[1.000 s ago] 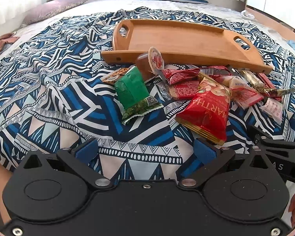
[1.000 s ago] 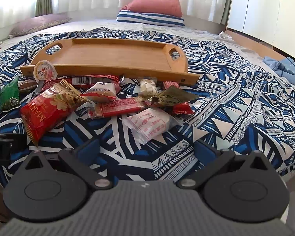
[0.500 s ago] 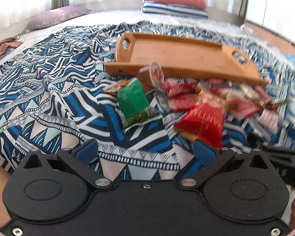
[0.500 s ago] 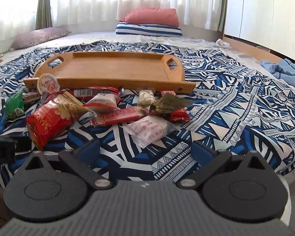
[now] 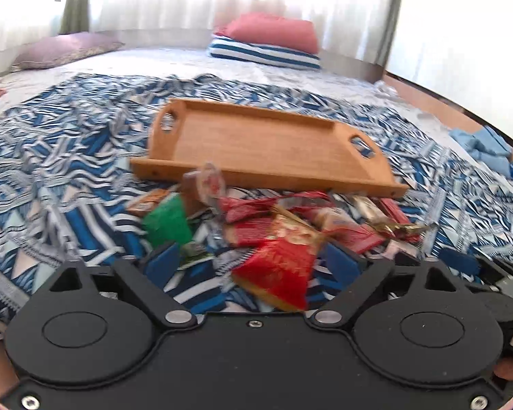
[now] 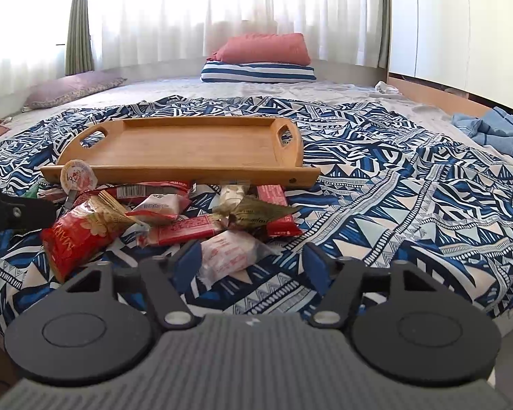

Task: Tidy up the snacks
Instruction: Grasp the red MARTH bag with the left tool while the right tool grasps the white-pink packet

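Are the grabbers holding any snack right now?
No. The left gripper and right gripper are both open, holding nothing; the snacks lie on the bedspread.

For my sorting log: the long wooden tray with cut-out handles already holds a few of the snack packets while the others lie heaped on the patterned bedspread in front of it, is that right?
Not quite: the long wooden tray with cut-out handles holds nothing yet, as the right wrist view shows. All the snack packets lie heaped on the patterned bedspread in front of it.

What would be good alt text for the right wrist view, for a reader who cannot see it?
The open right gripper hovers low over a pile of snack packets, nearest a white packet, on a blue patterned bedspread. An empty wooden tray lies just behind the pile.
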Demonstrator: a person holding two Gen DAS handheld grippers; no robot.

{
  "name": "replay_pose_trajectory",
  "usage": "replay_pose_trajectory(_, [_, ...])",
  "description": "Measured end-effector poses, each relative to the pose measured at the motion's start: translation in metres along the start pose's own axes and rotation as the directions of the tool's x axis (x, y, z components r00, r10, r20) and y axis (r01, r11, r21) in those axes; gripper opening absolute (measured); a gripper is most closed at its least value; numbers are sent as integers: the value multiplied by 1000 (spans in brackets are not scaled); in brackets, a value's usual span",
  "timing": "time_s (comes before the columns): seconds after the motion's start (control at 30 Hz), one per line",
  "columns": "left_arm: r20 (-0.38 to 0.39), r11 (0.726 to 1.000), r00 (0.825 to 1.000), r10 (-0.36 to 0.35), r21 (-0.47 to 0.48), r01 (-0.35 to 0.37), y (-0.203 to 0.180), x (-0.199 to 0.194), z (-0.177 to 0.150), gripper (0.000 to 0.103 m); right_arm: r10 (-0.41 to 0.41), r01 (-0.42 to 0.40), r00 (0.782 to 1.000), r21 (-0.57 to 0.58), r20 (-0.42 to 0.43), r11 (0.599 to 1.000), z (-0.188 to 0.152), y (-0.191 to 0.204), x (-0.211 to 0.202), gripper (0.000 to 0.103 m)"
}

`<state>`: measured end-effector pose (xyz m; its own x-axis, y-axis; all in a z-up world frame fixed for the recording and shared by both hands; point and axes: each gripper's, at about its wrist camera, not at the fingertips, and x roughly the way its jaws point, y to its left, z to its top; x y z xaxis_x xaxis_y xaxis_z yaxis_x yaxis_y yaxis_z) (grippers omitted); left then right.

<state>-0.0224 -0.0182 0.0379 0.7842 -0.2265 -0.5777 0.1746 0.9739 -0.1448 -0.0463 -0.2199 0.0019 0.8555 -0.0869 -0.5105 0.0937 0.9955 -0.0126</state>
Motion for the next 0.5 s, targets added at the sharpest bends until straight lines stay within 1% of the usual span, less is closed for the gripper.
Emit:
replay_pose_trajectory(0.03, [-8,1000,1000,-8,15,8,-3,2,-1,72,2,-2,1000,-1,2,1000,1,-1,1,74])
replay_pose_trajectory(0.07, [-13,1000,1000,-15,27,15,-6,4,0,65,4,-4,1000,-3,3,1000,1,-1,3,74])
replay_pose_trajectory(0.13, [-27,998,999,-25,52,26,-12,9,1,61,16,-16,1000,-3,5,1000,3,-1,7,74])
replay_pose_trajectory(0.3, [-48,997,998,-38,62,41,-18,19,0,60,32,-32,999,-6,6,999,5,5,18,73])
replay_pose_trajectory(0.4, [-63,998,998,-32,59,35,-18,24,-1,60,36,-36,999,-13,2,999,5,9,24,69])
replay_pose_trajectory(0.47, [-73,998,997,-30,56,34,-17,28,-1,55,40,-40,999,-16,-1,999,5,11,26,60])
replay_pose_trajectory(0.5, [-75,998,997,-27,54,31,-17,29,-1,55,44,-44,999,-18,-3,999,5,11,26,59])
